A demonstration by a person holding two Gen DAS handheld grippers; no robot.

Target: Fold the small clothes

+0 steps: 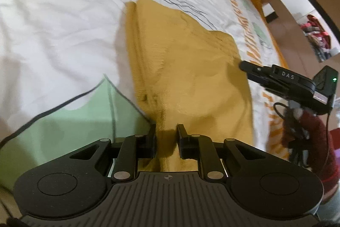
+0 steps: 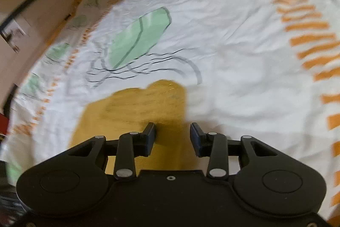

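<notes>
Mustard-yellow knit, a small garment (image 1: 184, 69), lies folded on a white bedsheet (image 1: 53, 24) printed with pale green leaf shapes, thin black lines and orange dashes along its border. Over the garment's near edge, the left gripper (image 1: 166, 135) has its fingers set narrowly apart, with yellow fabric showing in the gap between them; whether the pads actually pinch the cloth cannot be told. At the garment's far side edge in the left wrist view, the right gripper (image 1: 243, 65) points its tip at the cloth. In its own blurred view, the right gripper (image 2: 172, 135) has its fingers spread moderately wide, unclosed, above the garment (image 2: 138, 107).
</notes>
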